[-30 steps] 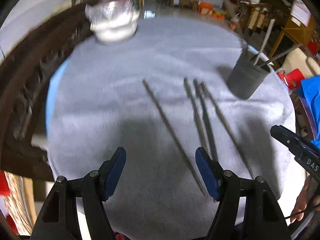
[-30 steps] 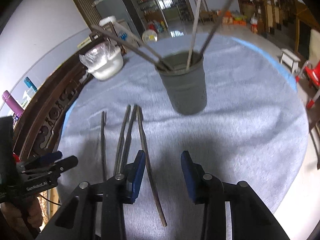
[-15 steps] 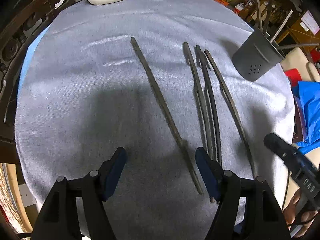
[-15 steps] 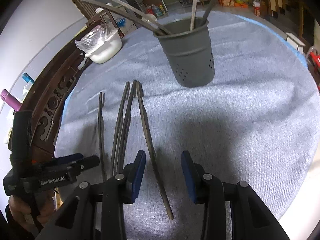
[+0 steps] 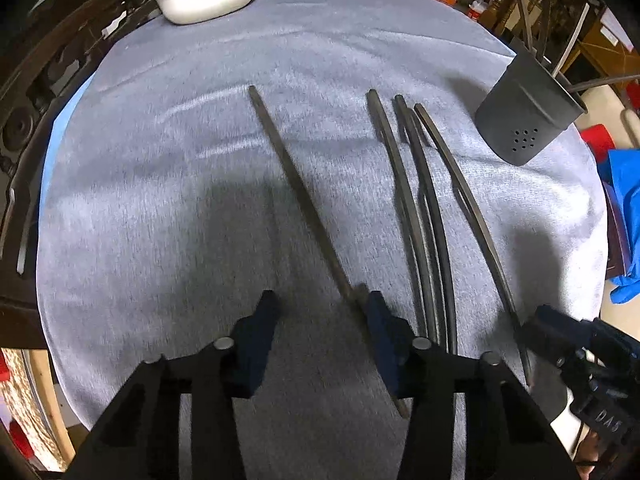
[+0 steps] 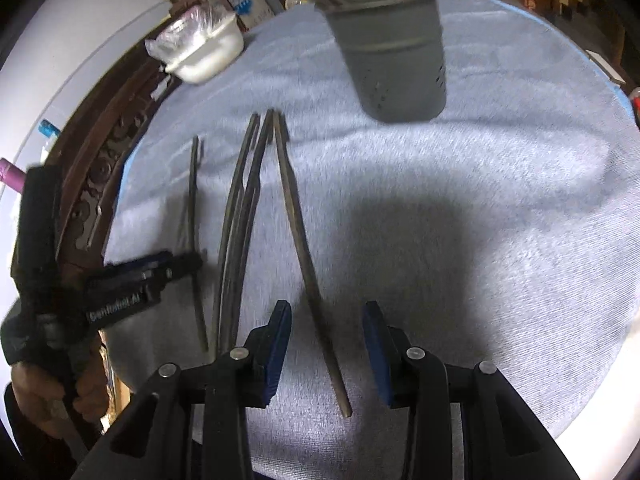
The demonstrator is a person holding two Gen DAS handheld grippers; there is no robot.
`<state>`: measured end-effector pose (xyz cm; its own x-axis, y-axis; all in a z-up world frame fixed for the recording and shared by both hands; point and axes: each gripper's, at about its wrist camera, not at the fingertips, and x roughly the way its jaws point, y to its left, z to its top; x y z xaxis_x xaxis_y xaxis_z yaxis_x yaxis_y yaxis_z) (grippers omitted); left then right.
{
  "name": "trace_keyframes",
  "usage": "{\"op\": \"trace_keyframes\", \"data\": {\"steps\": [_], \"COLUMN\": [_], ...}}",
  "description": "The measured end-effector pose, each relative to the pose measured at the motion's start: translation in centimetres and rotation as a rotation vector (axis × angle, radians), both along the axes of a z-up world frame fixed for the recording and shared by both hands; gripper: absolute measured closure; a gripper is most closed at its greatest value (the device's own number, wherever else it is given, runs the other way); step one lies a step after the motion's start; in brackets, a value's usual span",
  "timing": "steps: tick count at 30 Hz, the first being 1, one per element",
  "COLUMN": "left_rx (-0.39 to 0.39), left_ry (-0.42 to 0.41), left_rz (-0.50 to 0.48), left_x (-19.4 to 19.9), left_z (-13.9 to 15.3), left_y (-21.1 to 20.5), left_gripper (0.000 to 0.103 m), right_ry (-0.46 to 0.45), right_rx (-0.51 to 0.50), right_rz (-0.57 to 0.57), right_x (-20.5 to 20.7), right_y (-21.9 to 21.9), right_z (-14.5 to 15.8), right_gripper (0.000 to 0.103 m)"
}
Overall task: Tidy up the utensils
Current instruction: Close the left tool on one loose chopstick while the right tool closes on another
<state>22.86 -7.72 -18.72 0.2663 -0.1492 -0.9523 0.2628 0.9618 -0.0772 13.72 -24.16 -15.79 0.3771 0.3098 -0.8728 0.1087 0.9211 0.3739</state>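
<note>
The left gripper (image 5: 320, 312), jaws just narrowed, and the right gripper (image 6: 326, 328) are each held spread around a chopstick (image 5: 304, 200), unpinched.

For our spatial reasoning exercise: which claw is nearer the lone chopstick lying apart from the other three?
Left. The left claw straddles the lone chopstick, jaws having just closed further; the right claw straddles the farthest chopstick.
</note>
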Motion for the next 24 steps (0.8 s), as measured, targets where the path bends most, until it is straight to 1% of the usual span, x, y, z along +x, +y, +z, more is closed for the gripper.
{"op": "trace_keyframes", "data": {"steps": [1, 3, 6, 8, 9, 10, 14, 17, 20, 21, 22, 24], "left_rx": [-0.004, -0.003, -0.003, -0.025, -0.034, -0.043, -0.053, -0.047, -0.05, -0.052, -0.055, -0.074], "left_ry": [-0.006, -0.015, -0.022, -0.012, -0.007, 0.001, 0.024, 0.02, 0.021, 0.025, 0.03, 0.052], "left_rz": [-0.006, -0.015, -0.048, -0.077, -0.091, -0.11, -0.201, -0.261, -0.336, -0.356, -0.371, -0.361], "left_x": [0.2, 0.5, 0.6, 0.6, 0.6, 0.5, 0.0, -0.8, -2.0, -2.3, -2.4, -2.0], "left_z": [0.0, 0.0, 0.2, 0.3, 0.3, 0.4, 0.6, 0.9, 1.1, 1.1, 1.2, 1.3], "left_y": [0.0, 0.1, 0.7, 1.3, 1.6, 1.9, 2.7, 3.2, 3.3, 3.4, 3.6, 4.1], "left_gripper": [0.064, 0.076, 0.086, 0.09, 0.09, 0.09, 0.09, 0.09, 0.09, 0.09, 0.09, 0.089], "right_ry": [0.007, -0.002, 0.0, 0.005, 0.015, 0.023, 0.081, 0.125, 0.168, 0.169, 0.162, 0.134], "right_rx": [-0.014, -0.037, -0.061, -0.069, -0.06, -0.045, 0.093, 0.187, 0.298, 0.306, 0.293, 0.26], "right_rz": [0.005, 0.01, 0.015, 0.021, 0.021, 0.013, -0.047, -0.084, -0.069, -0.052, -0.029, -0.032], "right_x": [0.0, -0.1, -0.1, 0.0, 0.0, 0.0, 0.0, -0.1, -0.3, -0.4, -0.4, -0.5], "right_y": [0.2, 0.5, 0.8, 1.0, 1.0, 0.9, 0.1, -0.6, -0.6, -0.4, 0.0, 0.0], "right_z": [-0.2, -0.2, -0.2, -0.1, -0.2, -0.3, -0.9, -1.4, -1.9, -1.8, -1.5, -0.8], "right_gripper": [0.062, 0.062, 0.063, 0.071, 0.079, 0.082, 0.085, 0.085, 0.085, 0.085, 0.084, 0.084]}}
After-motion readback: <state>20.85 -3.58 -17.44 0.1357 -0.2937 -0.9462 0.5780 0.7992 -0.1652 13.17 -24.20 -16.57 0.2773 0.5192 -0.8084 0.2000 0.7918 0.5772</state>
